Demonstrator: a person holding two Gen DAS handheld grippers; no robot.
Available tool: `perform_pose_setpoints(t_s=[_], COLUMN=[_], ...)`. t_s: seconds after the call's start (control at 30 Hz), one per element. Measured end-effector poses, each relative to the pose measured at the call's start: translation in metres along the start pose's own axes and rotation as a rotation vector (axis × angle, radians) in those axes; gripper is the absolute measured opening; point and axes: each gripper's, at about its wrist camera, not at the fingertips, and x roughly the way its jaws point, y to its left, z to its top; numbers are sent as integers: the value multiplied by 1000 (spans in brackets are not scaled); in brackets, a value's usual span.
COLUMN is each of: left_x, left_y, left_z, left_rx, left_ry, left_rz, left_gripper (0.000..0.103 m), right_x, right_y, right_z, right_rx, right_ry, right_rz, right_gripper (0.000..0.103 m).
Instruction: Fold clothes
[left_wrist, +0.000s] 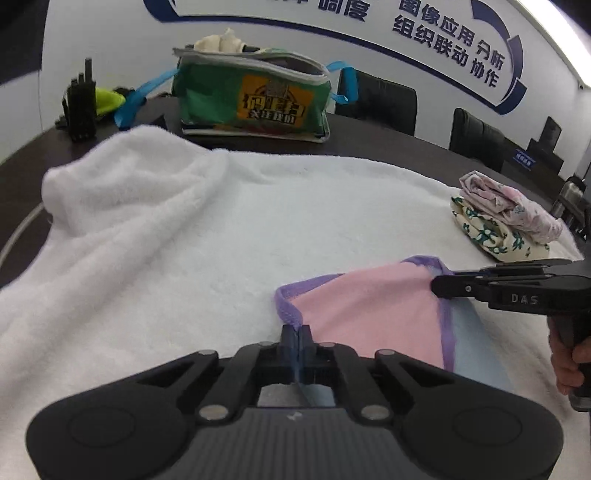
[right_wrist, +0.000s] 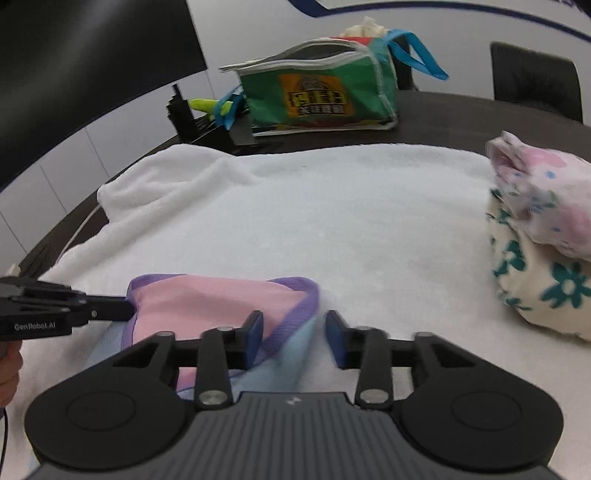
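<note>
A small pink garment (left_wrist: 369, 310) with purple trim and a pale blue underside lies on the white towel (left_wrist: 221, 240) spread over the table. My left gripper (left_wrist: 301, 332) is shut on the garment's near-left purple edge; the right wrist view has it at the pink garment's (right_wrist: 207, 306) left corner. My right gripper (right_wrist: 293, 332) is open, its blue pads apart. The purple trim and blue fabric lie between them without being pressed. The left wrist view shows the right gripper (left_wrist: 436, 286) at the garment's far right corner, a person's hand on its handle.
A stack of folded floral clothes (right_wrist: 535, 236) rests on the towel's right side. Behind the towel, a green zip bag (left_wrist: 251, 99) with blue straps stands on the dark table (left_wrist: 369, 140). A black radio (left_wrist: 79, 103) is at far left, black chairs (left_wrist: 380, 99) behind.
</note>
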Motion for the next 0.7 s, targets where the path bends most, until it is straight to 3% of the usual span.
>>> perform_pose_setpoints(t_s=[0.03,0.2,0.33,0.37,0.43,0.53,0.6,0.63,0.67,0.7], left_x=[-1,-2,2,15,50,61,34,17,-2,-19], left_y=[-1,-9,-22,-24,-24,-24,-23,-24,-26,-27], left_z=[3,45,72,77,87,87,76,70,64,58], left_rx=[4,29,76,76,63,53,87,105,123,133], left_ry=[-11,-95,-241,-236,-143,-79,-146,-165,-178,-182], left_rz=[10,21,36,58,104,151,91,76,80,93], left_gripper=[0,0,0,2,10,11,23,34,37,38], right_x=[2,-9,-27,-28,-10,23,21,9,-5,-19], right_y=[4,15,14,12,1,-11,-9,-3,5,13], right_z=[0,11,25,29,38,45,44,42,38,34], right_rx=[-19,-36,-35,-26,-8,-12,-20,-46,-93,-141], right_ry=[2,-107,-268,-297,-286,-169,-149,-178,-202,-227], right_rz=[-6,-56,-130,-161,-229,-321,-330,-317,-315,-313], right_gripper=[3,3,3,3,3,6,14,30,53,59])
